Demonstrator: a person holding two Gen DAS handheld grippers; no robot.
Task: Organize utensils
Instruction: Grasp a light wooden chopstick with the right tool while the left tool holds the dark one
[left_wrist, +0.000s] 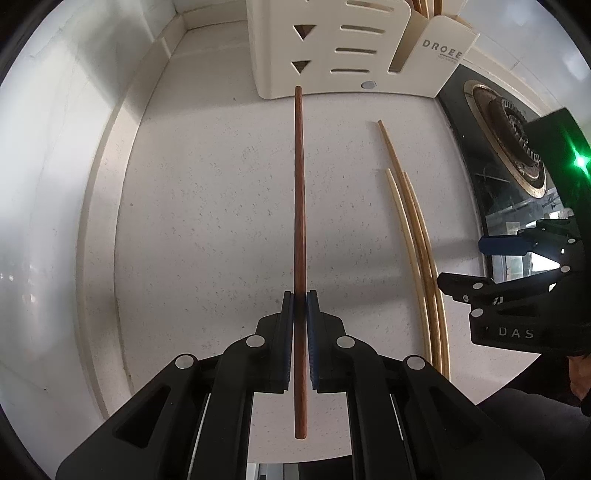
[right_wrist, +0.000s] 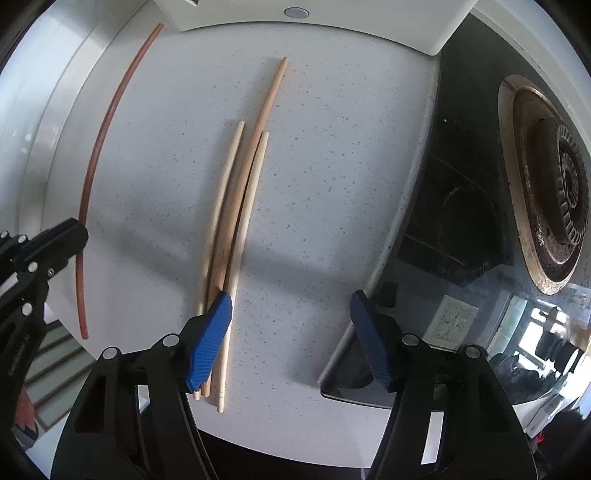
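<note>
Counter of speckled white stone lies under us, our left gripper clamped on a dark wooden chopstick, right gripper fingers apart above three pale chopsticks beside a stove burner, a cream utensil holder beyond holding sticks.

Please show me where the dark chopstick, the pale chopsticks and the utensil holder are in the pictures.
dark chopstick (left_wrist: 300, 192), left wrist view, middle of its shaft.
pale chopsticks (right_wrist: 236, 206), right wrist view, middle of the bundle.
utensil holder (left_wrist: 325, 59), left wrist view, its slotted front wall.
</note>
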